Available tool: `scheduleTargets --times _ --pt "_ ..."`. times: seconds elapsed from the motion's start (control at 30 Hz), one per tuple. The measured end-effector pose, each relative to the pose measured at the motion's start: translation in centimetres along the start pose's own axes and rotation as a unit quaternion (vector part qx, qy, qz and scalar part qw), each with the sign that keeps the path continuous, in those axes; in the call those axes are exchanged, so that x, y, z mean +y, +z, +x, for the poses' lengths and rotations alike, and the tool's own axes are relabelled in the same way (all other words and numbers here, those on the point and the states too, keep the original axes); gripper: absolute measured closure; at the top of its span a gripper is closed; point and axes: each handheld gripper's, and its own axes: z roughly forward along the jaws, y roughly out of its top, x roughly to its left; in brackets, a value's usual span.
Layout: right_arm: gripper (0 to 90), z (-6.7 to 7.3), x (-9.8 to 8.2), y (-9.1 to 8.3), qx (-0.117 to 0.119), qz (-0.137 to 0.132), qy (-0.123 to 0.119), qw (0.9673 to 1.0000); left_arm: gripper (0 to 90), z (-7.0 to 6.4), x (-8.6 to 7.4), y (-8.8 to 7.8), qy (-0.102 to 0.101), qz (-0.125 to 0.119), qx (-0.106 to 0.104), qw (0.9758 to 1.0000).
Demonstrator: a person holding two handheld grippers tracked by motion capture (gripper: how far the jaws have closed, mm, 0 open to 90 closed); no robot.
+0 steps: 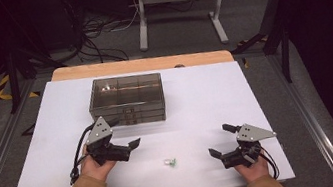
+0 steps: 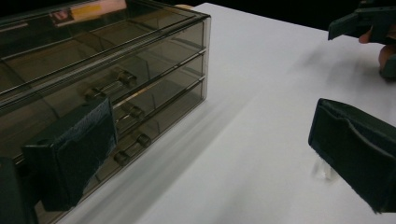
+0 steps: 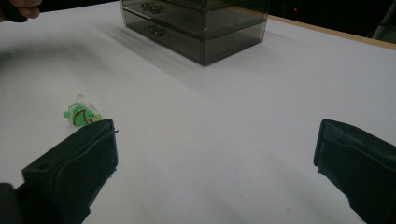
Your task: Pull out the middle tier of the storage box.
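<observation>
One candy, green in a clear wrapper, lies on the white table near the front edge, between the two grippers and touching neither. In the right gripper view it sits just beyond the tip of that gripper's left jaw, apart from it, with a red-brown marking on the green.

Two grippers are in play, one per hand. The left gripper hovers just in front of the box, its jaws spread wide with nothing between them. The right gripper is at the table's front right, well apart from the box, jaws likewise spread and empty.

One smoky, see-through box stands toward the back of the table. In the left gripper view its front shows three stacked drawers, all pushed in, each with small handles; how many handles in all I cannot tell. The top is divided into compartments.
</observation>
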Motion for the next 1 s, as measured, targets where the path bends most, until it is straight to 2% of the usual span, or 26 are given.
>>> scheduleTargets --times 0.17,0.37,0.5,0.87,1.0 --pt "0.0 0.0 0.0 0.0 0.001 0.001 -0.001 1.0000 2.1 -0.4 0.3 0.5 0.026 0.013 -0.001 0.9996" --pt "0.0 0.0 0.0 0.0 0.002 -0.001 -0.002 1.0000 0.3 -0.9 0.8 1.3 0.047 0.034 -0.009 0.9983" --pt "0.0 0.1 0.0 0.0 0.003 -0.001 -0.003 1.0000 0.9 -1.2 1.1 1.7 0.069 0.060 -0.018 0.9957" --pt "0.0 0.1 0.0 -0.1 0.004 -0.002 -0.004 1.0000 2.5 -2.0 1.3 1.9 0.103 0.068 0.026 0.9920" --pt "0.0 0.1 0.0 -0.1 0.005 -0.003 -0.004 1.0000 4.9 -2.3 1.4 1.8 0.131 0.070 0.047 0.9878"
